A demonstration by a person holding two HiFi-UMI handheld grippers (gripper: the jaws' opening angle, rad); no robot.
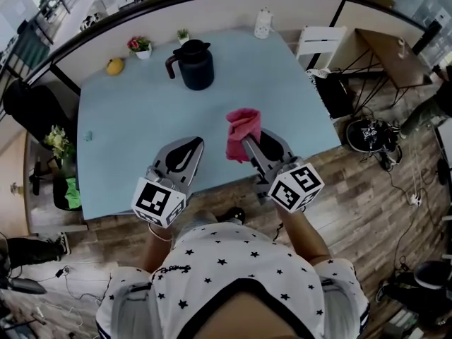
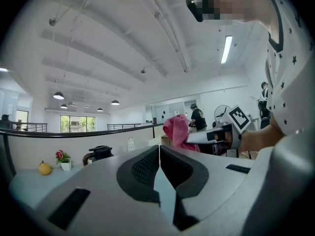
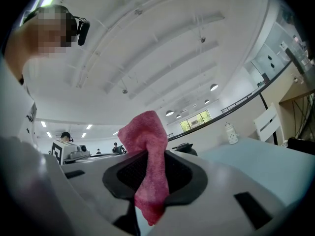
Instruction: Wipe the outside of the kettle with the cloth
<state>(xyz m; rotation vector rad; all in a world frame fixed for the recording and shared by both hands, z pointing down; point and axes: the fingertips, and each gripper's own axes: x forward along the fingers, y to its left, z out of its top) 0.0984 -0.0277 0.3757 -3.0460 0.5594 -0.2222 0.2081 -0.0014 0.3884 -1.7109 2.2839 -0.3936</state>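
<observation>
A dark kettle point(image 1: 192, 63) with a handle on its left stands upright near the far side of the pale blue table point(image 1: 127, 133); it also shows small in the left gripper view as the kettle point(image 2: 98, 154) and peeks behind the jaws as the kettle point(image 3: 184, 147). My right gripper point(image 1: 248, 138) is shut on a pink cloth point(image 1: 241, 133), held above the table's near half; the cloth point(image 3: 150, 163) hangs bunched between the jaws. My left gripper point(image 1: 189, 147) is shut and holds nothing, raised beside the right one, well short of the kettle. The cloth point(image 2: 178, 131) is visible to its right.
At the table's far edge sit a yellow fruit point(image 1: 114, 66), a small flower pot point(image 1: 141, 46) and a tiny plant point(image 1: 183, 35). A white power strip point(image 1: 263, 22) stands at the back. A dark chair point(image 1: 32, 111) is left of the table, cables and gear on the floor at right.
</observation>
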